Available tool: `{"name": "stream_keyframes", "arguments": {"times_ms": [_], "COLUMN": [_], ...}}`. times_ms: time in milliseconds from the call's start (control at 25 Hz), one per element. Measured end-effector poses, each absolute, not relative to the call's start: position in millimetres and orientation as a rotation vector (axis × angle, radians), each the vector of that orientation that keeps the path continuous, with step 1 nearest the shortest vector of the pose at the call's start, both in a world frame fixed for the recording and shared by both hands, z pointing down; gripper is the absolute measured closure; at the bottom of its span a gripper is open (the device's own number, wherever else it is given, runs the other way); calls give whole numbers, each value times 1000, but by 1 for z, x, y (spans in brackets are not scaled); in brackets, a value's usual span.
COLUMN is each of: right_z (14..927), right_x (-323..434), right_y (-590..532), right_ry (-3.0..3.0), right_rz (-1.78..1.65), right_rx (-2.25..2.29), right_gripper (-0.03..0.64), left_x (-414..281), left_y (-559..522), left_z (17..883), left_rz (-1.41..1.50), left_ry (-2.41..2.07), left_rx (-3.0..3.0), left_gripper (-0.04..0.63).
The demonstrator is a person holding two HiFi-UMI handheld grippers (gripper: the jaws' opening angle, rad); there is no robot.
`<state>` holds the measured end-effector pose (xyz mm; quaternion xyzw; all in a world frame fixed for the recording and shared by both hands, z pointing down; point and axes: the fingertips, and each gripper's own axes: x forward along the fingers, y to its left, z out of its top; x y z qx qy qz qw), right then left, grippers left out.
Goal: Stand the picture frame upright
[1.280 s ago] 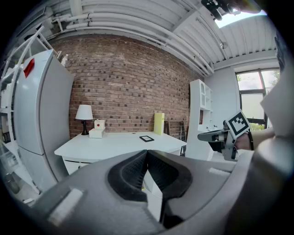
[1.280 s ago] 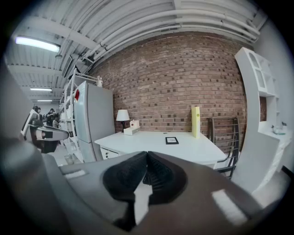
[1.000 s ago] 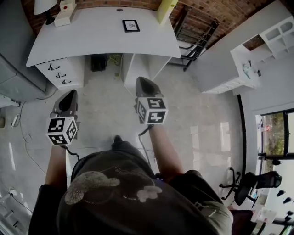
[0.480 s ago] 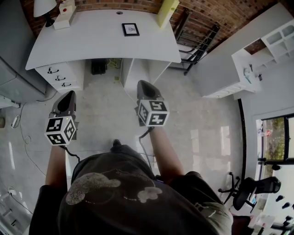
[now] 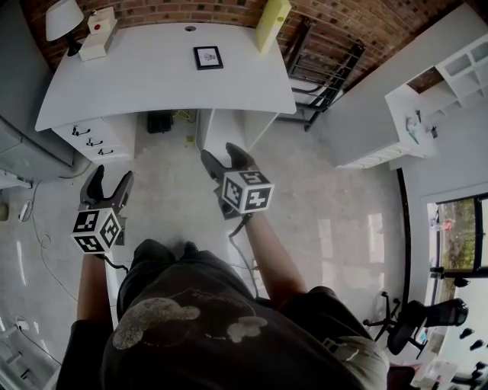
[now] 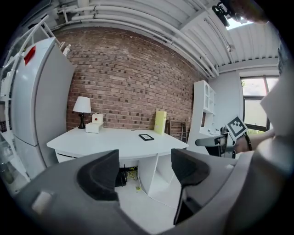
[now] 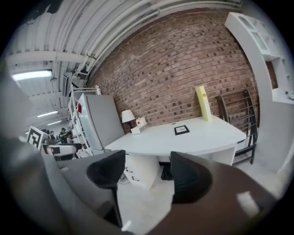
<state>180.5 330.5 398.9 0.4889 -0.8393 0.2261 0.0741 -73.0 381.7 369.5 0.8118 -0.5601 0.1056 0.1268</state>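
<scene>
Head view: picture frame (image 5: 208,57) lies flat at 12 o'clock on tabletop (image 5: 130,76), well apart; left claw (image 5: 110,177) and right claw (image 5: 222,156) have just opened, both empty; step closer first, then pinch frame's edge

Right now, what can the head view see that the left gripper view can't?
Only the head view shows the person's dark printed shirt and the black office chair. Only the left gripper view shows the white ceiling pipes. Both show the white desk, the small black picture frame lying flat on it, the white lamp and the tall yellow board.
</scene>
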Motion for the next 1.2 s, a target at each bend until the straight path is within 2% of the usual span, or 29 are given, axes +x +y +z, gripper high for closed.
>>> {"name": "stream_keyframes", "arguments": {"times_ms": [480, 720, 1200], "right_z": [423, 433, 455], "right_x": [191, 182, 153], "right_y": [260, 180, 16], "right_ry": [-2415, -2330, -2069], "right_rz": [699, 643, 786], "right_rx": [1531, 1584, 1818], "right_gripper": [308, 308, 308], "left_x": [-69, -86, -104], "left_y": [281, 181, -28], "left_z": [392, 411, 422], "left_rz": [328, 382, 482], "left_ry": [-1561, -1425, -1142], "left_rx": [2383, 2445, 2566], "left_gripper": [235, 235, 235]}}
